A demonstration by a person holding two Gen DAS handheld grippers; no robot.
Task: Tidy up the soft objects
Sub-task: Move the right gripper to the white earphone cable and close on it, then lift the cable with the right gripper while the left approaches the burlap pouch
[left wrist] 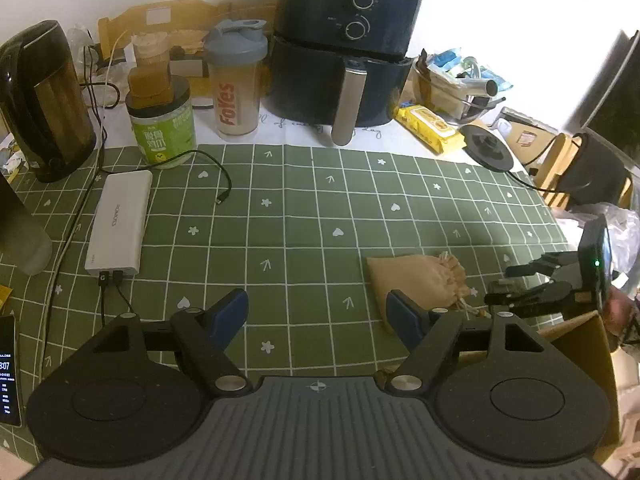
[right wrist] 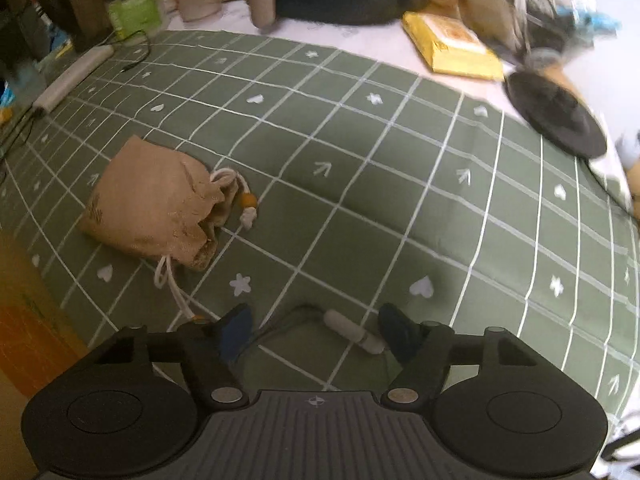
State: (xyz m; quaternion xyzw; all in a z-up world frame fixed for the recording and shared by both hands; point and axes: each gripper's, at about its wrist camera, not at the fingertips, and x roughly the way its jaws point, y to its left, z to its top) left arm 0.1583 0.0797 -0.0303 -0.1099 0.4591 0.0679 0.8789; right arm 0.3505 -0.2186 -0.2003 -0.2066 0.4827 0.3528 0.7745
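Blue-padded fingers of left gripper [left wrist: 318,314] and right gripper [right wrist: 316,330] stand apart, holding nothing.

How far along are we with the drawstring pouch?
Done: nothing visibly put away. The tan drawstring pouch lies loose on the green checked cloth. In hand: nothing; the right gripper is open around a small white object, and the left gripper is open and empty. Left: grasping and placing the pouch.

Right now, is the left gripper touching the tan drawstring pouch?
Cannot tell: in the left wrist view, the left gripper has one finger overlapping the pouch, hiding any gap.
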